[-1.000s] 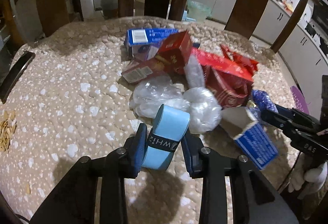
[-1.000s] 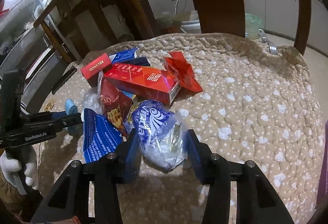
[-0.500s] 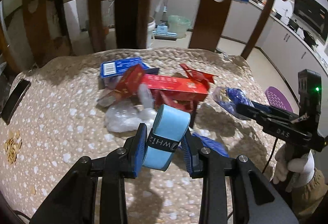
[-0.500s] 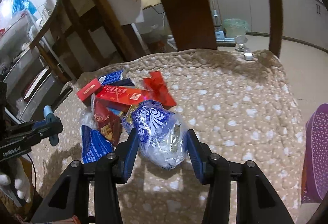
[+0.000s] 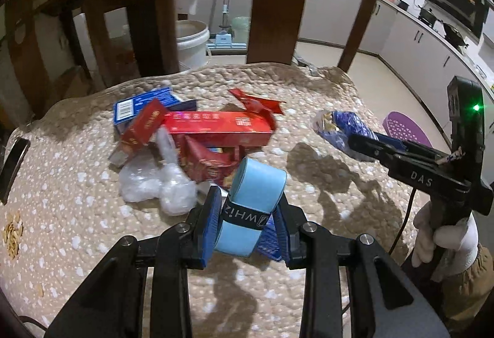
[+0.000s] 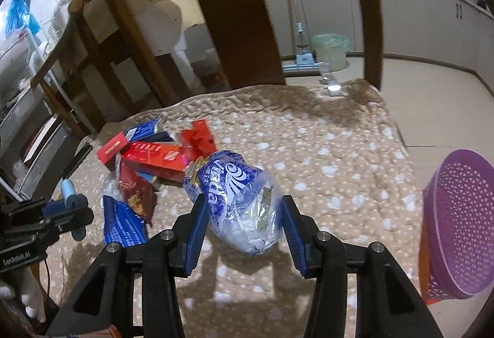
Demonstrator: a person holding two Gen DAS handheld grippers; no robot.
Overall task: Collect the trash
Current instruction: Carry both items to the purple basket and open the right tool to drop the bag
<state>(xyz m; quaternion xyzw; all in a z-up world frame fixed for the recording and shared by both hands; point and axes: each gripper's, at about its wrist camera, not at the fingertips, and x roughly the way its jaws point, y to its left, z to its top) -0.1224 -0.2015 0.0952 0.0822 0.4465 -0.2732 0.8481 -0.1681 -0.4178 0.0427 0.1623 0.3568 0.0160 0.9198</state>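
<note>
My left gripper (image 5: 248,222) is shut on a light blue roll of grip tape (image 5: 251,202) with a black band, held above the quilted seat. The same roll (image 6: 69,191) shows at the left edge of the right wrist view. My right gripper (image 6: 242,214) is shut on a crumpled blue and clear plastic bag (image 6: 239,199), lifted off the cushion; that bag (image 5: 339,128) hangs at the right in the left wrist view. A pile of trash stays on the cushion: a long red box (image 5: 216,128), a blue box (image 5: 139,104), crumpled clear plastic (image 5: 160,186) and a red snack wrapper (image 6: 134,186).
A purple mesh basket (image 6: 460,226) stands past the cushion's right edge, low at the right. Dark wooden chair backs (image 6: 237,16) rise behind the quilted cushion (image 6: 324,152). A white bucket (image 5: 190,41) and a mop sit on the floor beyond. Crumbs (image 5: 12,233) lie at the left.
Both grippers have risen and drawn back from the trash pile with their loads. The purple basket has come into the right wrist view.
</note>
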